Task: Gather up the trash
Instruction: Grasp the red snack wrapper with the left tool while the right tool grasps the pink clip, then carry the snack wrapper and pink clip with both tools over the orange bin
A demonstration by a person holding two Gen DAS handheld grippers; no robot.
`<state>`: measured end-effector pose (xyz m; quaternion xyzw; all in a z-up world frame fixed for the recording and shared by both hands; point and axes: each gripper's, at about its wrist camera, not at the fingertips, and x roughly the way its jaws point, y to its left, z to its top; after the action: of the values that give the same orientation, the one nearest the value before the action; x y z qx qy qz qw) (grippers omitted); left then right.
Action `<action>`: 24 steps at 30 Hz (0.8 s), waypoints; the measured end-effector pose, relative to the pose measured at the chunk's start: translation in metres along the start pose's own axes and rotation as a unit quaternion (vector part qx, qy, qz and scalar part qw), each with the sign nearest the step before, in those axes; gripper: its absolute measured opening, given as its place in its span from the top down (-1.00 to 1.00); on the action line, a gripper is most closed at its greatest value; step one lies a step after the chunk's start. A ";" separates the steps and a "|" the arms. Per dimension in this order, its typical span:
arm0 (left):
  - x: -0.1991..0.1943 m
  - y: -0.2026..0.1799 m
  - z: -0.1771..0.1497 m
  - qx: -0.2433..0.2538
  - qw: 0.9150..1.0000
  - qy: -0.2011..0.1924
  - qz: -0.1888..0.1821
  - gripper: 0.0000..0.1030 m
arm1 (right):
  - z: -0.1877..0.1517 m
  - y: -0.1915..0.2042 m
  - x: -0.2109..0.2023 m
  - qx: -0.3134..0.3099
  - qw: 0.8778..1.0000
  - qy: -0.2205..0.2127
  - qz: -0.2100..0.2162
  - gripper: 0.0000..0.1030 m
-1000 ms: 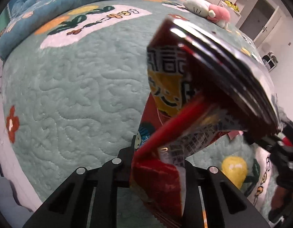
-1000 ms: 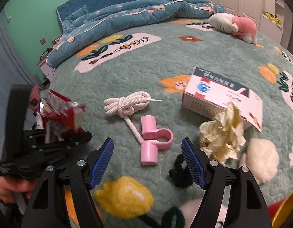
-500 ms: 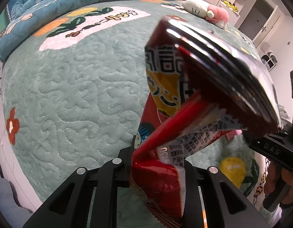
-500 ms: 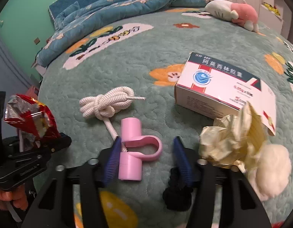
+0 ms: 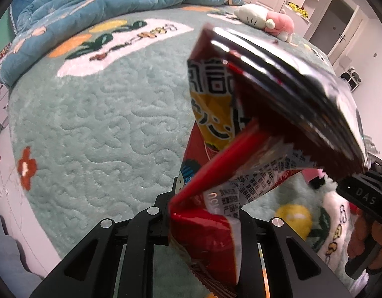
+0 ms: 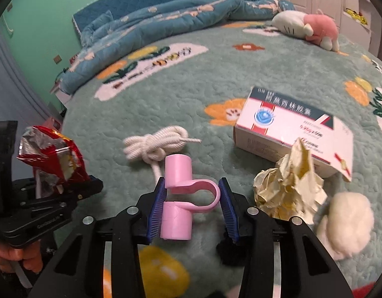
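A red and yellow snack wrapper (image 5: 215, 124) fills the left wrist view, and my left gripper (image 5: 206, 223) is shut on its lower end; the same wrapper (image 6: 49, 149) shows at the left of the right wrist view. On the green bedspread (image 6: 215, 79), a pink plastic clip (image 6: 177, 171) sits between the blue pads (image 6: 156, 203) of my right gripper (image 6: 191, 198). Its jaws are closing and both pads touch the clip's sides. A crumpled yellowish paper ball (image 6: 290, 186) lies just right of that gripper, against a white and red medicine box (image 6: 285, 124).
A knotted white rope (image 6: 156, 141) lies behind the clip. A white cotton ball (image 6: 344, 221) and a small black object (image 6: 228, 250) sit near the right finger. A plush toy (image 6: 307, 27) and a blue quilt (image 6: 166, 24) lie at the far side of the bed.
The right gripper moved forward over the pink clip and its jaws narrowed from wide apart to touching the clip. The left gripper kept its hold on the wrapper and stayed put.
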<state>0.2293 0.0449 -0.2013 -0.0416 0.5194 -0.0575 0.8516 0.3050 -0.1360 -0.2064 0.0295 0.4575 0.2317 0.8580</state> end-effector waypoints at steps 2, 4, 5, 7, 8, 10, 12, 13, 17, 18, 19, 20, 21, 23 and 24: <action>-0.014 -0.004 -0.003 0.003 1.000 -0.009 0.001 0.63 | 0.000 0.005 -0.015 -0.002 1.000 -0.010 0.003 0.17; -0.028 -0.008 -0.006 0.006 1.000 -0.018 0.001 0.63 | -0.002 0.010 -0.035 -0.004 1.000 -0.023 0.007 0.17; -0.037 -0.011 -0.010 0.007 1.000 -0.023 0.002 0.63 | -0.004 0.013 -0.046 -0.006 0.999 -0.030 0.009 0.17; -0.052 -0.016 -0.015 0.013 0.999 -0.032 0.002 0.63 | -0.008 0.016 -0.063 -0.007 0.999 -0.040 0.009 0.17; -0.063 -0.021 -0.019 0.017 0.999 -0.039 0.000 0.63 | -0.011 0.019 -0.074 -0.007 0.999 -0.046 0.012 0.17; -0.075 -0.027 -0.025 0.023 0.999 -0.046 -0.002 0.63 | -0.018 0.023 -0.093 -0.008 0.998 -0.057 0.011 0.17; -0.090 -0.037 -0.031 0.033 0.998 -0.055 -0.005 0.63 | -0.024 0.025 -0.111 -0.009 0.998 -0.067 0.013 0.17; -0.096 -0.040 -0.034 0.035 0.998 -0.058 -0.007 0.63 | -0.029 0.026 -0.122 -0.007 0.997 -0.075 0.013 0.17; -0.119 -0.060 -0.047 0.055 0.996 -0.071 -0.015 0.63 | -0.045 0.028 -0.158 -0.005 0.995 -0.096 0.013 0.17; -0.123 -0.066 -0.050 0.061 0.995 -0.073 -0.019 0.63 | -0.052 0.027 -0.169 0.000 0.995 -0.102 0.016 0.17; -0.126 -0.070 -0.052 0.065 0.995 -0.074 -0.022 0.63 | -0.055 0.026 -0.176 0.002 0.994 -0.106 0.016 0.17; -0.129 -0.075 -0.054 0.070 0.994 -0.077 -0.024 0.63 | -0.061 0.025 -0.185 0.005 0.994 -0.112 0.013 0.17; -0.132 -0.080 -0.058 0.076 0.994 -0.080 -0.026 0.63 | -0.063 0.024 -0.189 0.007 0.993 -0.115 0.013 0.17; -0.137 -0.089 -0.063 0.089 0.992 -0.082 -0.032 0.63 | -0.072 0.020 -0.203 0.015 0.992 -0.123 0.013 0.17; -0.140 -0.096 -0.065 0.096 0.991 -0.085 -0.034 0.63 | -0.078 0.018 -0.210 0.018 0.992 -0.128 0.011 0.17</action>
<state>0.1032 -0.0310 -0.0955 0.0178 0.4351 -0.1323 0.8904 0.1367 -0.2218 -0.0844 0.0799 0.3477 0.2273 0.9061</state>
